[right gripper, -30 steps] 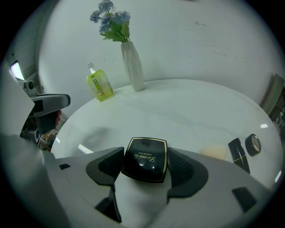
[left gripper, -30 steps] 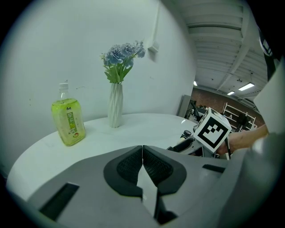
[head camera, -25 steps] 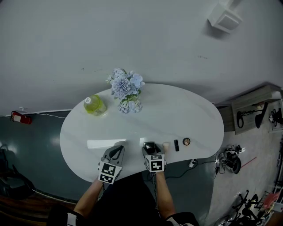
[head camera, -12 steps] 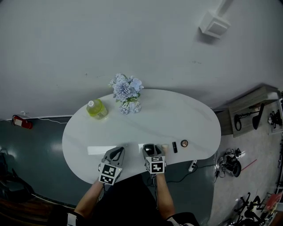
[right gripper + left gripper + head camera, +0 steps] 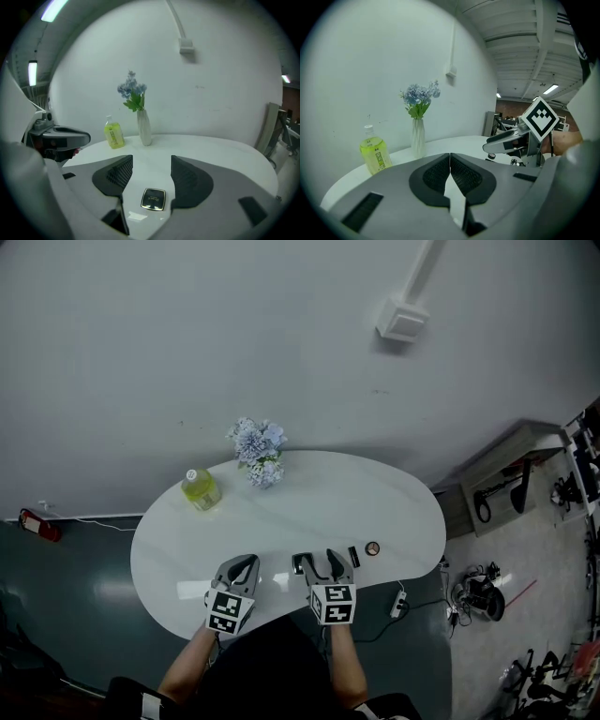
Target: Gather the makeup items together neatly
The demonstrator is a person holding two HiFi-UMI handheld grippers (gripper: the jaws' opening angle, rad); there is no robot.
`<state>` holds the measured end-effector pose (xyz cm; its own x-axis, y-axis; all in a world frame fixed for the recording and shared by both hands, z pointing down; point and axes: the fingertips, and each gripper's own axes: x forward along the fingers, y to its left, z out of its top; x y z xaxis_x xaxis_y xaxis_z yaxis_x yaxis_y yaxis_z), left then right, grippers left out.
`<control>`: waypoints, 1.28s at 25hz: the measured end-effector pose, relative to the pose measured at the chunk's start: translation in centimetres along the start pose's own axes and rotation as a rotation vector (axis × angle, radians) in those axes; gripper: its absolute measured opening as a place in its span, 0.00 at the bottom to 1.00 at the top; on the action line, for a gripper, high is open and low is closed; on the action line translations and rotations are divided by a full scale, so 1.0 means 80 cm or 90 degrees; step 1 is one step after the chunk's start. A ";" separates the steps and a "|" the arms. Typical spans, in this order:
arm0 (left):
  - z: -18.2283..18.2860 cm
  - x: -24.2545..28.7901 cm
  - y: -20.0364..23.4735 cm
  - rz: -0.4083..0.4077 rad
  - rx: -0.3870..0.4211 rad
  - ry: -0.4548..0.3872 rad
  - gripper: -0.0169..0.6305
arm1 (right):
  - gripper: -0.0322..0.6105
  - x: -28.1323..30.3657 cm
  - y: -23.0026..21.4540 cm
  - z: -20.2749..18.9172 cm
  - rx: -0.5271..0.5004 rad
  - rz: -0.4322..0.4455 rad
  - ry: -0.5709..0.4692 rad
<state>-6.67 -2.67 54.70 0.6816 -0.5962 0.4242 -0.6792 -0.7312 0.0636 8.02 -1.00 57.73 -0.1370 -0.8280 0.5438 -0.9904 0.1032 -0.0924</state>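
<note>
- While my right gripper [image 5: 150, 169] is hovering low over the white oval surface [image 5: 403, 507], its fingers [image 5: 190, 180] are standing released and apart, gripping nothing.
- A black square compact with a gold rim [image 5: 153, 198] is lying flat on the surface in the gap between those fingers, and neither one is touching it.
- My left gripper [image 5: 450, 164] is waiting just to the left, its fingers [image 5: 466, 178] clenched together on nothing.
- From the head view, a small black tube [image 5: 353, 556] and a small round pot with a tan centre [image 5: 372, 547] are sitting just beside each other near the front edge, to the right of my right gripper.
- I am judging the gathering as partly done: the tube and pot are forming a pair, while the compact is lying near them yet apart and not lined up.
- What I am reckoning is left is closing on the compact, or nudging it, and bringing it in beside the other two so the group is reading as one tidy row.
- A yellow-green plastic bottle [image 5: 199, 488] and a white vase of pale blue flowers [image 5: 258, 454] are standing well apart at the far side, and I am counting neither as makeup.
</note>
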 end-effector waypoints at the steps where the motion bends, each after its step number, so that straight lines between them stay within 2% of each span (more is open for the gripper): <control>1: 0.007 -0.004 -0.002 0.000 0.003 -0.009 0.06 | 0.48 -0.012 0.002 0.011 -0.008 -0.008 -0.022; 2: 0.015 -0.008 -0.005 0.000 0.006 -0.019 0.06 | 0.44 -0.024 0.003 0.021 -0.020 -0.020 -0.044; 4: 0.030 -0.018 -0.009 -0.001 0.014 -0.039 0.06 | 0.29 -0.047 0.007 0.041 -0.039 -0.042 -0.086; 8: 0.054 -0.033 -0.015 -0.003 0.030 -0.070 0.06 | 0.24 -0.079 0.017 0.067 -0.047 -0.060 -0.143; 13: 0.073 -0.048 -0.027 -0.009 0.043 -0.092 0.06 | 0.14 -0.109 0.019 0.082 -0.041 -0.077 -0.184; 20: 0.086 -0.057 -0.039 -0.017 0.053 -0.108 0.06 | 0.11 -0.130 0.027 0.086 -0.036 -0.077 -0.206; 25: 0.089 -0.060 -0.041 -0.021 0.058 -0.110 0.06 | 0.10 -0.132 0.032 0.084 -0.048 -0.077 -0.195; 32: 0.085 -0.061 -0.040 -0.024 0.056 -0.108 0.06 | 0.10 -0.128 0.034 0.074 -0.029 -0.065 -0.182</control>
<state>-5.97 0.34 46.27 0.7474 -0.6096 0.2642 -0.6309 -0.7759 -0.0054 6.84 4.48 47.01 -0.0320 -0.9562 0.2908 -0.9995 0.0306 -0.0092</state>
